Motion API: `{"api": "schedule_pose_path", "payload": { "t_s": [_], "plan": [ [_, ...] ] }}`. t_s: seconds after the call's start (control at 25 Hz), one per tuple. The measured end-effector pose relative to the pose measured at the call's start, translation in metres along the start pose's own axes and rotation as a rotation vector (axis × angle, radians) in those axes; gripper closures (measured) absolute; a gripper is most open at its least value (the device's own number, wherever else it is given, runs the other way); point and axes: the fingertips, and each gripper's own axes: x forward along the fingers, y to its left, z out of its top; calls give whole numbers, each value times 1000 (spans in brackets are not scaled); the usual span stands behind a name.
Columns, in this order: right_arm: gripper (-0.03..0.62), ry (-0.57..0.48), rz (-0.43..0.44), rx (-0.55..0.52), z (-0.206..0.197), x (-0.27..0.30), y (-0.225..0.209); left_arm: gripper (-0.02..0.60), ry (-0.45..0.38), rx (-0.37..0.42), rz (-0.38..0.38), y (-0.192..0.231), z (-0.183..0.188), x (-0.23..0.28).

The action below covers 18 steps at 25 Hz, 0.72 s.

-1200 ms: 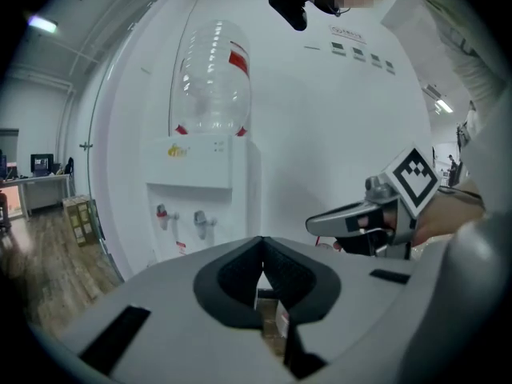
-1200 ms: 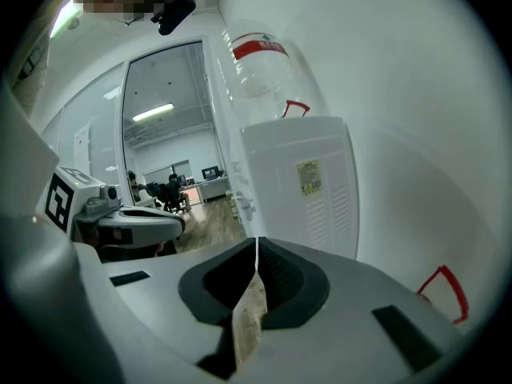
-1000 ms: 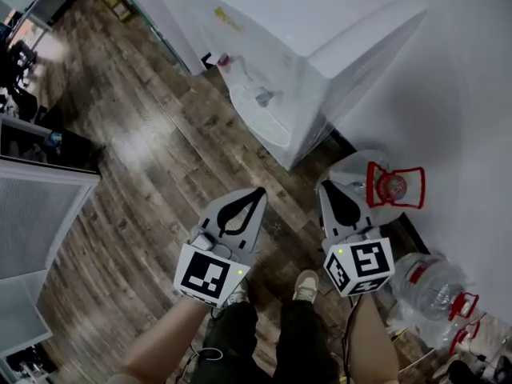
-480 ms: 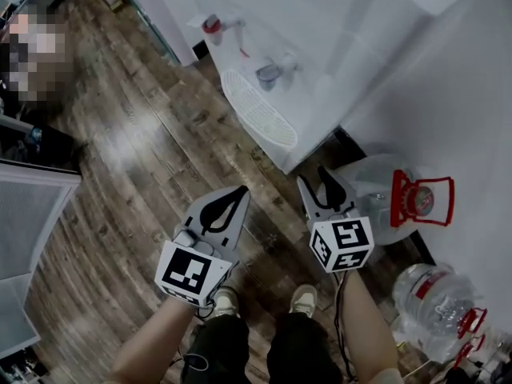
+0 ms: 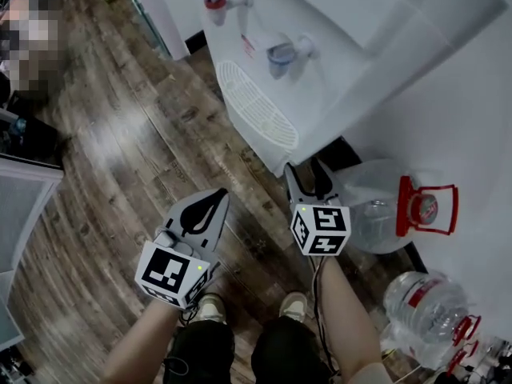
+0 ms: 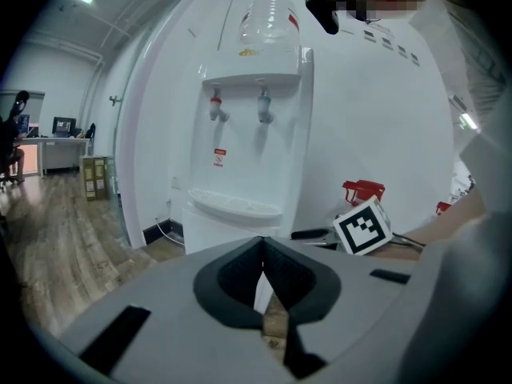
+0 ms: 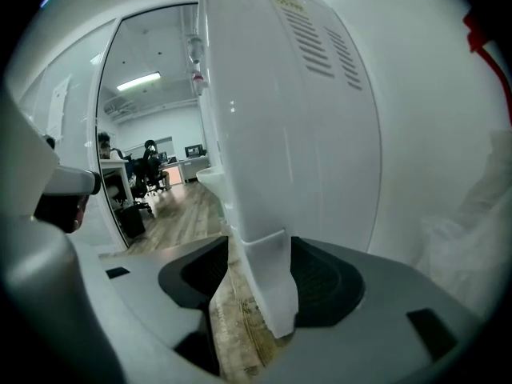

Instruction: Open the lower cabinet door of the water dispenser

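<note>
We hold the right gripper (image 5: 308, 181), jaws just opened wide, astride what looks like the lower cabinet door (image 7: 264, 286) edge at the water dispenser (image 5: 344, 62)'s floor-level corner. The left gripper (image 5: 214, 200) is closed and empty. Clamp squarely on the edge, then pull outward.

The head view looks steeply down from above onto the water dispenser (image 5: 344, 70) and the wood floor (image 5: 120, 158). The left gripper view sits low and well back, facing the dispenser's front. The right gripper view looks from close by its side corner. All three views share the dispenser.
</note>
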Motion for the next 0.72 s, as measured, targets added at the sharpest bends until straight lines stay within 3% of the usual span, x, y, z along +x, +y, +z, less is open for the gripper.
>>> {"api": "schedule_pose_path", "payload": {
  "t_s": [0.12, 0.24, 0.52, 0.72],
  "plan": [
    [345, -10, -20, -11, 1, 7, -1, 576, -15, -23, 23, 15, -2, -6],
    [383, -23, -53, -10, 2, 7, -2, 577, -14, -26, 33, 26, -6, -11],
    [414, -58, -125, 65, 2, 11, -1, 577, 6, -33, 31, 37, -13, -13],
    [419, -37, -148, 61, -1, 10, 4, 577, -3, -20, 12, 42, -8, -18]
  ]
}}
